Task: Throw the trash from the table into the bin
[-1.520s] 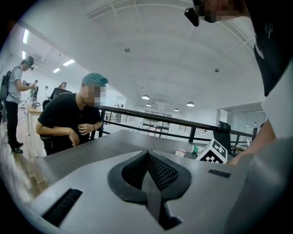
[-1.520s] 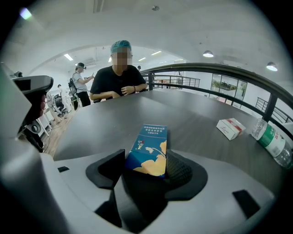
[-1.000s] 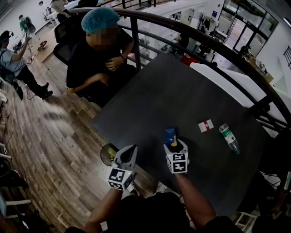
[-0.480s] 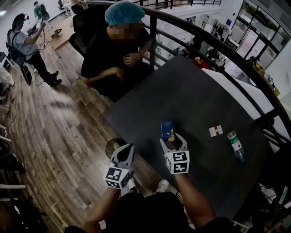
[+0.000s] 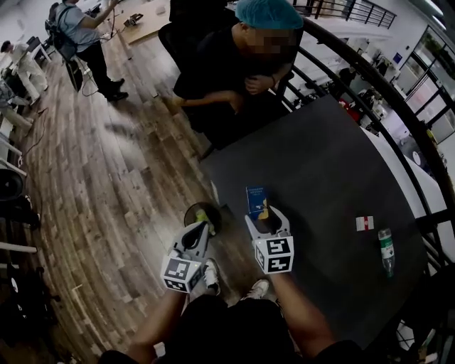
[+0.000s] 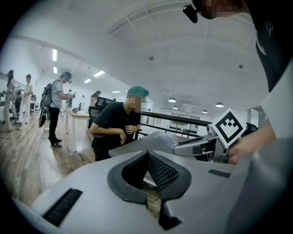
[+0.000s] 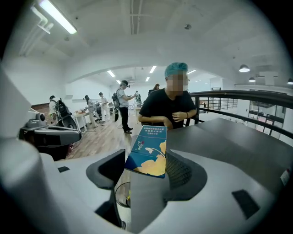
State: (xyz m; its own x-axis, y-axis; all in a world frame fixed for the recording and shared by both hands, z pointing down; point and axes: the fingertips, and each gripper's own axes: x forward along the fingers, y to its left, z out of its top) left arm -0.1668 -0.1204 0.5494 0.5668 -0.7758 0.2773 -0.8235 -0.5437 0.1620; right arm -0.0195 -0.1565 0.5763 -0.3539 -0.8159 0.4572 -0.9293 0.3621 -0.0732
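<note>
My right gripper (image 5: 260, 215) is shut on a flat blue box (image 5: 256, 200) with a yellow print, held off the dark table (image 5: 320, 163) near its left corner. In the right gripper view the blue box (image 7: 149, 151) sticks forward from between the jaws, tilted. A round bin (image 5: 200, 214) stands on the wooden floor just left of the table, with something yellow-green inside; part of the bin (image 7: 120, 194) shows below the jaws. My left gripper (image 5: 200, 231) hovers over the floor beside the bin, shut and empty. Its pads (image 6: 158, 171) meet.
A small red-and-white packet (image 5: 365, 223) and a clear plastic bottle (image 5: 387, 251) lie on the table's right part. A seated person in a teal cap (image 5: 268, 13) is at the far side. A black railing (image 5: 377, 92) curves behind the table. Other people stand at the far left.
Both grippers have swung left toward the table's corner and the bin. The blue box has travelled with the right gripper and risen a little. The packet and bottle have not moved on the table.
</note>
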